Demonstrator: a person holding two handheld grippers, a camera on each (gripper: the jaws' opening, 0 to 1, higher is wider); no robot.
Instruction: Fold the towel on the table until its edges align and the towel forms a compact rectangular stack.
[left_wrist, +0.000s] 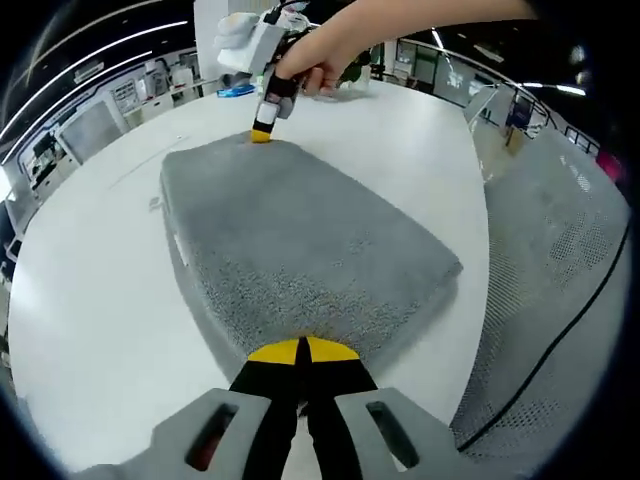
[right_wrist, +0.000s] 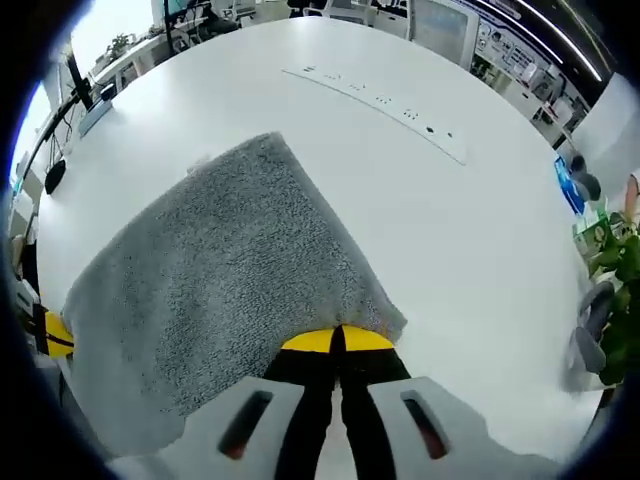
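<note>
A grey towel (left_wrist: 300, 240) lies folded in a thick layer on the round white table (left_wrist: 90, 300). At the bottom of the left gripper view, my left gripper (left_wrist: 302, 350) has its yellow-tipped jaws pressed together on the towel's near edge. A person's hand holds my right gripper (left_wrist: 262, 130) at the towel's far corner. In the right gripper view the towel (right_wrist: 210, 270) spreads away from me, and my right gripper (right_wrist: 338, 340) is shut on its near corner. The left gripper's yellow tip (right_wrist: 55, 335) peeks in at the towel's left edge.
A long white strip with dark marks (right_wrist: 380, 100) lies on the table beyond the towel. A blue object (right_wrist: 570, 185) and green plant leaves (right_wrist: 615, 260) sit near the table's right rim. Grey carpet with a black cable (left_wrist: 560, 310) runs beside the table.
</note>
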